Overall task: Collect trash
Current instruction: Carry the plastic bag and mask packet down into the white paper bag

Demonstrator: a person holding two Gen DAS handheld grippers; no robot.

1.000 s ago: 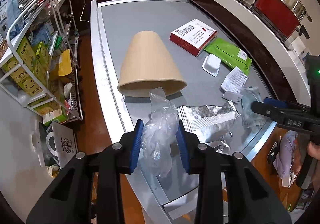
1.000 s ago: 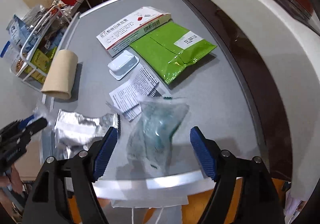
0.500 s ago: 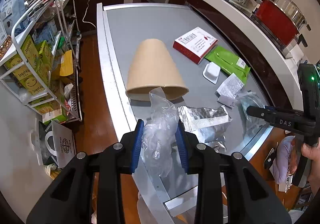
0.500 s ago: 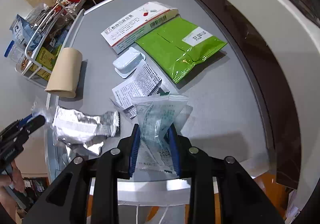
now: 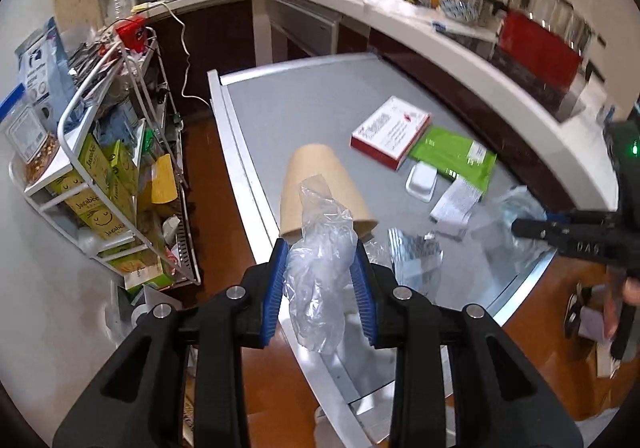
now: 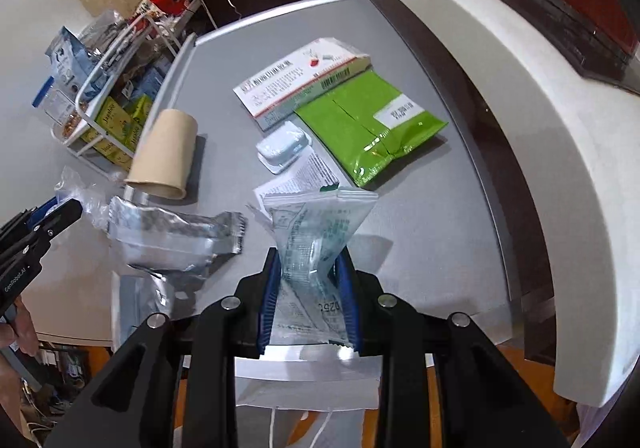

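The left gripper remained closed on the crumpled clear bag, now raised clear of the worktop. The right gripper, open a second earlier, had clamped the printed zip pouch and lifted it. Two pieces were therefore secured for disposal. The paper cup, foil wrapper, green packet and box remained on the worktop. Both grippers hung near the front edge, with open floor beyond for withdrawal.
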